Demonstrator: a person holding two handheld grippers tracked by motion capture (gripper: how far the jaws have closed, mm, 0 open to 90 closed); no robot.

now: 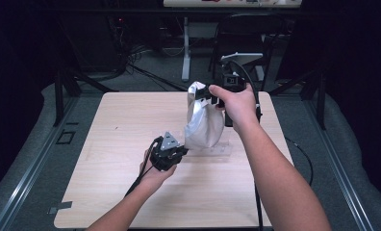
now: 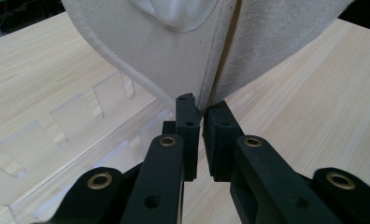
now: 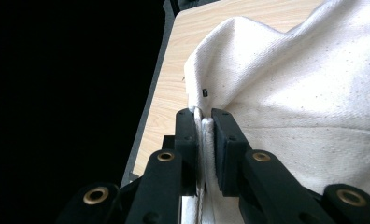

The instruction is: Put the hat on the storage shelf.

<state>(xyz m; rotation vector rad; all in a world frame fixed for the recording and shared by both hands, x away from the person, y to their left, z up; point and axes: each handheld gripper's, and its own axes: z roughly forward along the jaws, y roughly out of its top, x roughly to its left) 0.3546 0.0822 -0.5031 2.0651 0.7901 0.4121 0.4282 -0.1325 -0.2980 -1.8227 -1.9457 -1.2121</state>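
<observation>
High view: a white cloth bag [image 1: 204,120] hangs upright over the far middle of the wooden table [image 1: 107,144], long axis vertical, with the right gripper [image 1: 216,100] clamped on its top edge and the left gripper [image 1: 179,148] at its lowest corner, so the left is nearer the bottom. Left gripper view adds the jaws pinching that bottom seam, and a clear plastic rack [image 2: 57,140] lying beneath.
</observation>
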